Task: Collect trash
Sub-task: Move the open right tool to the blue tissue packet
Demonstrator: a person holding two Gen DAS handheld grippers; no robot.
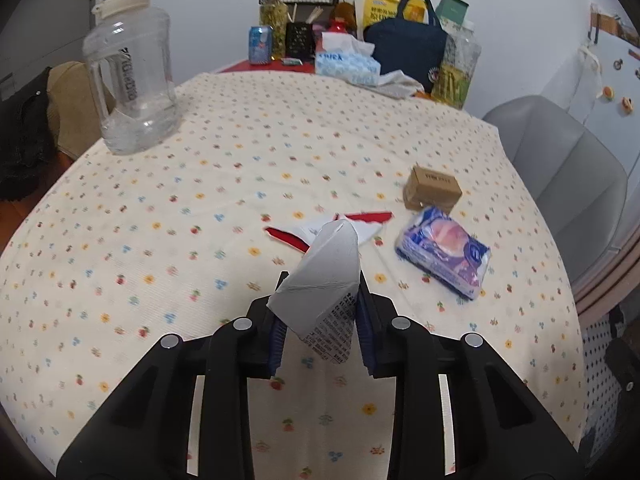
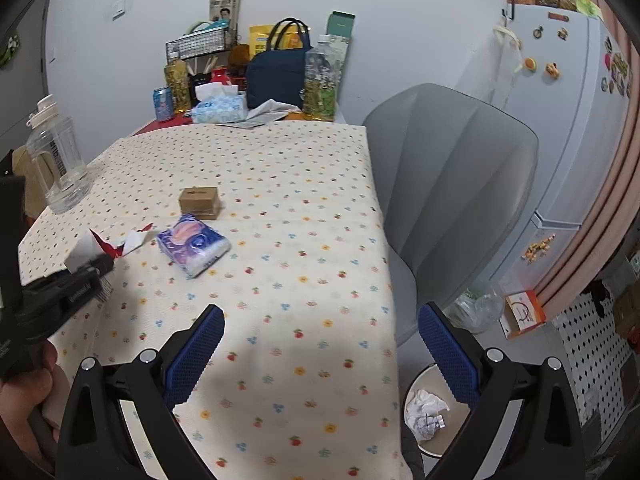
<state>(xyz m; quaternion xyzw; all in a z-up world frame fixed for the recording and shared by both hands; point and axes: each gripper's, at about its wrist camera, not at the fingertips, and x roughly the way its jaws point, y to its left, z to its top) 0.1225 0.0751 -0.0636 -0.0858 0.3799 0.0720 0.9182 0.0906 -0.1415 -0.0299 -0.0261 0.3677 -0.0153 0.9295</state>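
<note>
Tissue pack [image 2: 193,249] on floral tablecloth [image 2: 280,184]

Torn red-and-white scrap [image 1: 360,226] near table's [image 1: 200,184] middle partly hidden behind held wrapper [image 1: 320,280]. Bin [image 2: 420,440] beside table's right edge cut by gripper finger [image 2: 448,356]. Wrapper print blurred.

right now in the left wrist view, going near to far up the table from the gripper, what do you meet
left gripper shut on a torn silver wrapper → red and white wrapper scraps → small brown box → blue tissue box → dark blue bag
</note>
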